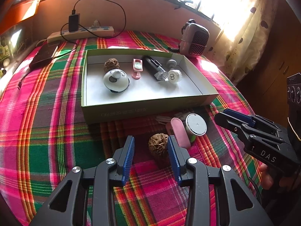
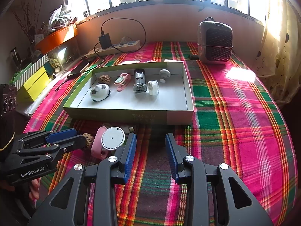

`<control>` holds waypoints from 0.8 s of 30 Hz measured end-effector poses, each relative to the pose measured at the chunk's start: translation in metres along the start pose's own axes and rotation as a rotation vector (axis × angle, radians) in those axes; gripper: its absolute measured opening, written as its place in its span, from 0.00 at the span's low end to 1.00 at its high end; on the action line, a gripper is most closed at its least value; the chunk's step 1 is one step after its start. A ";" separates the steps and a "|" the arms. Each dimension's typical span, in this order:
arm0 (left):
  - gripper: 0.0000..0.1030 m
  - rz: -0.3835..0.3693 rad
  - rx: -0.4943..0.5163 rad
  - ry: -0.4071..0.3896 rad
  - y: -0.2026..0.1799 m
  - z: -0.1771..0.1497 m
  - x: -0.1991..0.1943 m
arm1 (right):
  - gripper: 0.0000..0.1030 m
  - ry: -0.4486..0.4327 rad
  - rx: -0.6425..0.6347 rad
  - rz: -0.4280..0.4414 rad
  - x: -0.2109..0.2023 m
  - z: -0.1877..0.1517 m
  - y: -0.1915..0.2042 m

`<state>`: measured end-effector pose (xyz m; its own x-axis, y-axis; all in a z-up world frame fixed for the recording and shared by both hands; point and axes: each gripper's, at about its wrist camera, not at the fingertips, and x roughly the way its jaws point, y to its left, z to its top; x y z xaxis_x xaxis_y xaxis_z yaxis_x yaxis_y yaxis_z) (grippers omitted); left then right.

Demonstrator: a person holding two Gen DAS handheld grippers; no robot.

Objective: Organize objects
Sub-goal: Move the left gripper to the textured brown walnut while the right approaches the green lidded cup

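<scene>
Nearest, between the parted blue pads of the left gripper (image 1: 151, 146): a brown, deeply wrinkled walnut (image 1: 157, 144), lying on the plaid cloth (image 1: 56, 131), pads spread either side, contact with the right pad impossible to judge. Just beyond, touching each other: a pink clip (image 1: 180, 131) and a white round-lidded jar (image 1: 196, 125). To the right, the right gripper (image 2: 150, 146), jaws released and holding nothing, only bare cloth between them. Seen well from the left wrist only: the whole walnut; from the right wrist mostly hidden behind the left gripper's tip. Seen from the right wrist only: yellow and striped boxes (image 2: 35, 79) beside the table. Farther on, an open shallow box (image 1: 146, 103) holding six things: one second walnut (image 1: 112, 65), one panda-faced gadget (image 1: 115, 80), one pink clip, one black cylinder (image 1: 154, 67), one white ribbed cap, one grey knob. Behind: one mesh-fronted heater (image 2: 215, 41), one power strip (image 2: 114, 48).
</scene>
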<state>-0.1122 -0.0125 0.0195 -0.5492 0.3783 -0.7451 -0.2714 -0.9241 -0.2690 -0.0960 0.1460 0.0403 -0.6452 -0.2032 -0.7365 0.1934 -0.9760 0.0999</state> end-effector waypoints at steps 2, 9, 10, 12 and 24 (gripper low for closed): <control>0.33 -0.002 0.006 0.007 -0.002 0.000 0.001 | 0.33 0.001 0.001 -0.003 0.000 -0.001 0.000; 0.33 -0.001 0.037 0.030 -0.012 -0.003 0.007 | 0.33 0.003 0.007 -0.010 -0.002 -0.003 -0.003; 0.33 -0.011 0.028 0.036 -0.011 -0.004 0.008 | 0.33 0.003 0.009 -0.009 -0.001 -0.003 -0.003; 0.33 -0.013 0.020 0.038 -0.011 -0.004 0.009 | 0.33 0.005 0.009 -0.007 -0.001 -0.003 -0.003; 0.31 0.037 -0.006 0.018 -0.004 0.000 0.010 | 0.33 0.032 -0.020 0.011 0.005 -0.009 0.003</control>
<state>-0.1172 -0.0054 0.0132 -0.5448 0.3426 -0.7654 -0.2462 -0.9379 -0.2445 -0.0922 0.1431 0.0308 -0.6191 -0.2113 -0.7563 0.2154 -0.9719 0.0953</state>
